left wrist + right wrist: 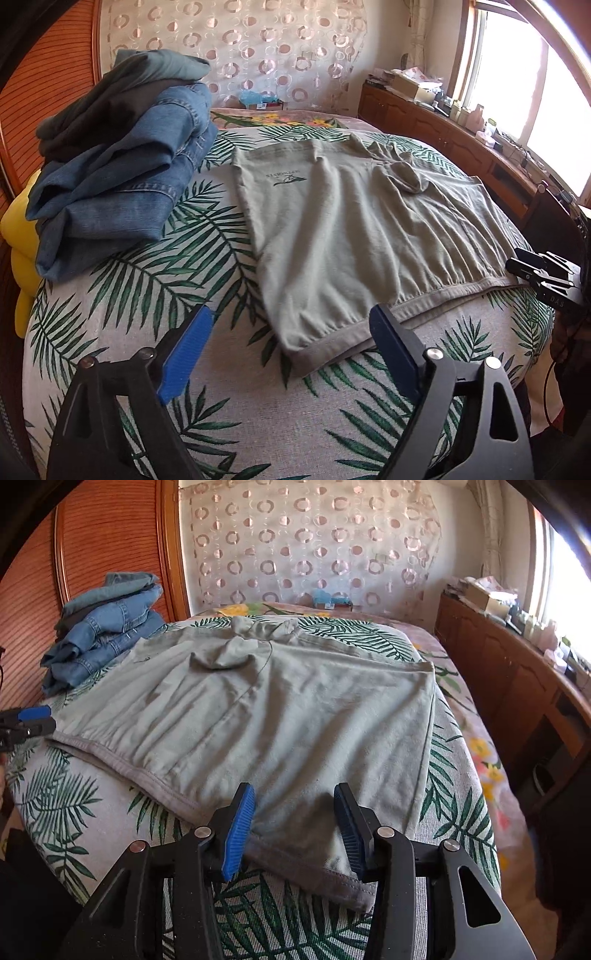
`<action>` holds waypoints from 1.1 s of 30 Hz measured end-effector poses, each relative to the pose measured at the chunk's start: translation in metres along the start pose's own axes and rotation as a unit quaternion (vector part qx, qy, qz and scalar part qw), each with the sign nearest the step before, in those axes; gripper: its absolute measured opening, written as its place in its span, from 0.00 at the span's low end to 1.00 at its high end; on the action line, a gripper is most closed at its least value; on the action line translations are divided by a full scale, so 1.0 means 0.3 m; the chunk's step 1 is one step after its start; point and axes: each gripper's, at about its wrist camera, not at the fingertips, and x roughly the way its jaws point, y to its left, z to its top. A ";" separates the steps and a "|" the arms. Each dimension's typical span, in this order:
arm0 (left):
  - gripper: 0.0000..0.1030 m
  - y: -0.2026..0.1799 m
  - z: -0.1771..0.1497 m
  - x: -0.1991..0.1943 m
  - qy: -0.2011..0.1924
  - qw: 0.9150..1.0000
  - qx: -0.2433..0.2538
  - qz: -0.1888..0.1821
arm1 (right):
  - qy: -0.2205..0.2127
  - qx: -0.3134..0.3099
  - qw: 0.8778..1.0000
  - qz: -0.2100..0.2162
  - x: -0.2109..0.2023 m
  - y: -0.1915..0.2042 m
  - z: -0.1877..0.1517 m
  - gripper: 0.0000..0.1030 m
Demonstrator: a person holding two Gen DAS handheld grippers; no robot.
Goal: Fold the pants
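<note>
Left wrist view shows the pale sage-green cotton pants [343, 236] spread flat across the middle of the bed with the palm-leaf print cover [207, 413], their elastic waistband running along the near edge. The left tongs [291, 354] hang gaping wide above the waistband's left corner, gripping nothing, with bare cover around and below them. At the bed's far left corner sits a stack of folded blue denim jeans and dark garments [118, 177], apart from the pants. Right wrist view has the right tongs [295, 830] parted over the waistband's right end, the blue pads [240, 834] just above the cloth and holding nothing. A wooden sideboard [517, 686] lines the wall beyond the bed's right edge.
</note>
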 end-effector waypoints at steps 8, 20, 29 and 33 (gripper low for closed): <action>0.60 0.035 -0.036 0.003 0.012 1.000 -0.017 -0.016 | -0.018 0.008 1.000 0.001 -0.003 -0.002 -0.025 0.48; 0.28 0.005 -0.052 -0.006 0.010 0.999 -0.004 -0.037 | -0.023 0.012 1.000 0.004 -0.013 -0.016 -0.048 0.48; 0.09 -0.013 -0.032 -0.027 0.001 0.998 -0.005 -0.056 | -0.022 0.009 1.000 0.009 -0.016 -0.028 -0.043 0.48; 0.07 -0.024 -0.003 -0.044 -0.010 0.998 -0.003 -0.062 | -0.022 0.009 1.000 0.009 -0.015 -0.029 -0.044 0.49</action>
